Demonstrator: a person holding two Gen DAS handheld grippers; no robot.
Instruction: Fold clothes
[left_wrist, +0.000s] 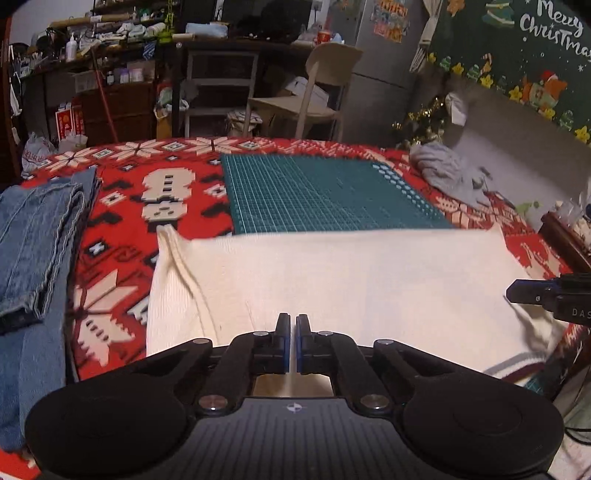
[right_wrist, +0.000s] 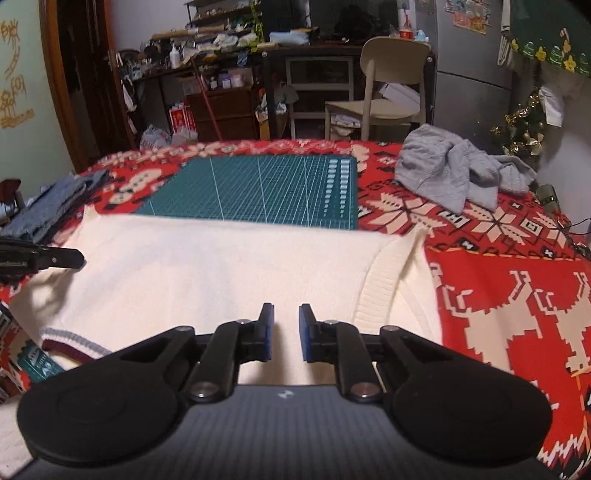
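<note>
Cream knit, a sweater (left_wrist: 332, 288), lies spread flat beneath and ahead of both grippers on the red blanket (right_wrist: 498, 295). Left gripper (left_wrist: 292, 343): fingers nearly pressed together, a thin slit between the pads, nothing pinched. Right gripper (right_wrist: 286, 332): fingers spread a little, empty. Beyond the fingertips sits a green mat (right_wrist: 258, 192), its near edge under the sweater. Jeans (left_wrist: 33, 240) lie left of the left fingers (folded), a grey garment (right_wrist: 454, 170) far right of the right ones.

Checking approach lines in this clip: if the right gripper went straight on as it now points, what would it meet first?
Most likely the cream sweater lying just ahead of the right gripper; the green cutting mat lies beyond. Depth is unclear.
</note>
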